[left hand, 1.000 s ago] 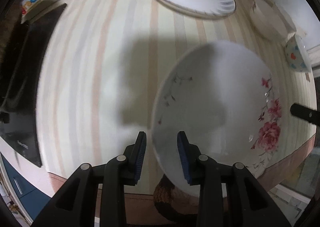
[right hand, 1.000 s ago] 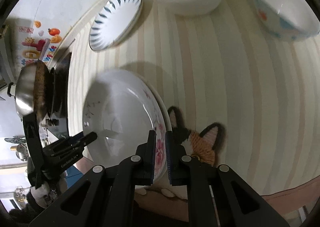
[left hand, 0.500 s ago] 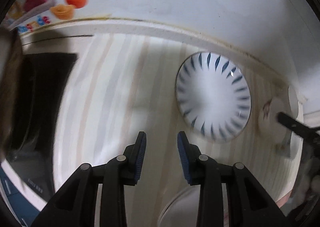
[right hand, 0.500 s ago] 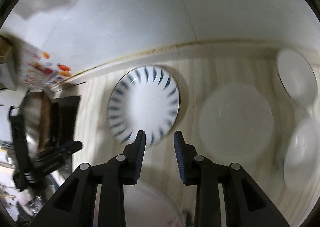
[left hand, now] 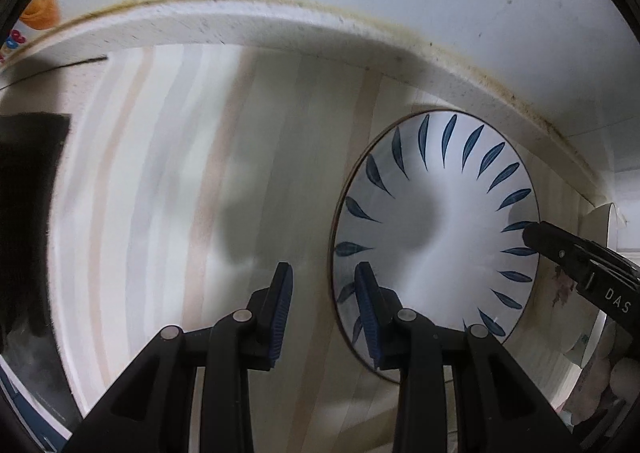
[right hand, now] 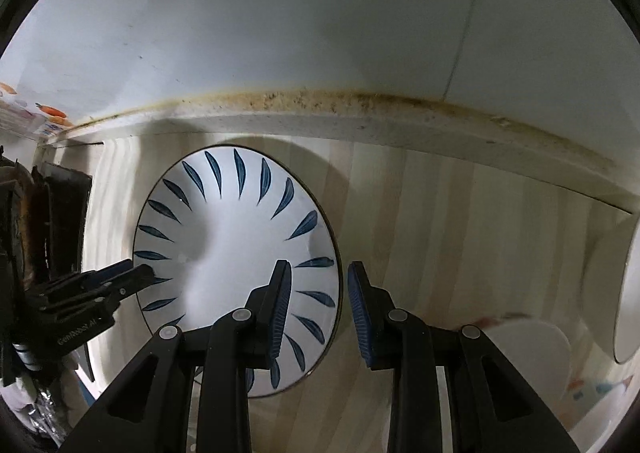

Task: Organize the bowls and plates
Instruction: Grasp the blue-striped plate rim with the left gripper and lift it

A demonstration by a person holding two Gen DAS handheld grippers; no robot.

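Note:
A white plate with blue leaf marks (left hand: 440, 213) lies flat on the striped counter (left hand: 160, 193), close to the back ledge. My left gripper (left hand: 324, 293) points down at its left rim, which lies between the spread blue pads; nothing is pinched. From the right wrist the same plate (right hand: 240, 253) has its right rim between the pads of my right gripper (right hand: 318, 293), which also stands open. Each gripper shows in the other view: the right gripper (left hand: 536, 233) over the plate's right edge, the left gripper (right hand: 132, 273) at its left edge.
A raised stained ledge (right hand: 360, 121) and white wall run just behind the plate. A black stove top (left hand: 28, 213) lies to the left. To the right stand a white dish (right hand: 632, 293) and a bowl with coloured marks (right hand: 560, 381).
The right gripper let go of the pink-flowered plate and opened. Both grippers moved away from it toward the back wall and now flank the blue-leaf plate.

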